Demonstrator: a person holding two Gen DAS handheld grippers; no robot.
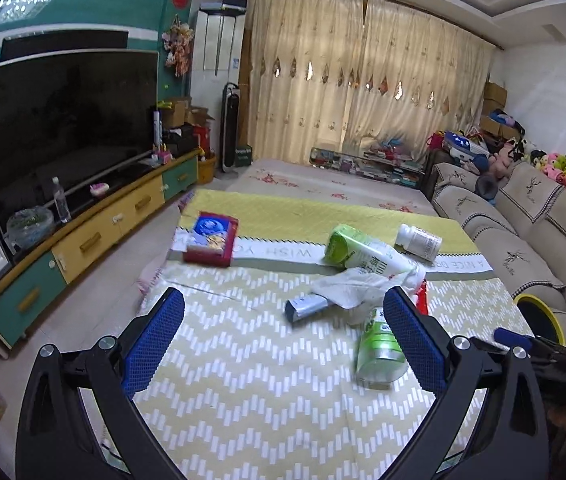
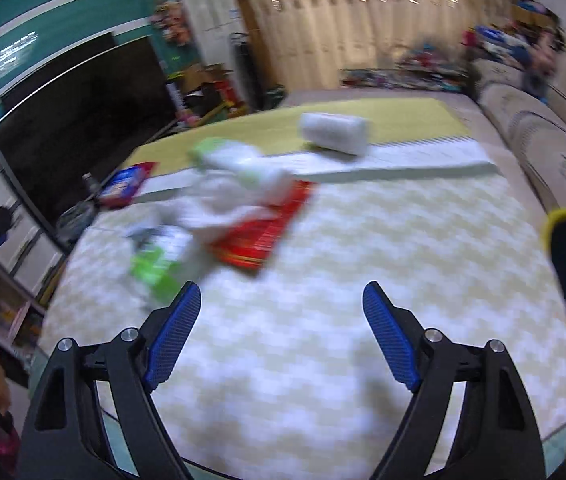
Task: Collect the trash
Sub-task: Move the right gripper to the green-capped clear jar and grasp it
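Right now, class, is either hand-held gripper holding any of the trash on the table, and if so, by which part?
Nothing is held. The left hand-held gripper and the right hand-held gripper both stand open with only the tablecloth between their fingers.

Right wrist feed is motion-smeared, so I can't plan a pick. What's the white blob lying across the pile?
Observer: A crumpled tissue, touching the near end of the green-and-white bottle, which lies on its side.
Operator: Anything under it?
Observer: A silvery packet pokes out from under its left edge.
Operator: Left gripper holding anything?
Observer: No. The left gripper is open, with nothing between its pads.
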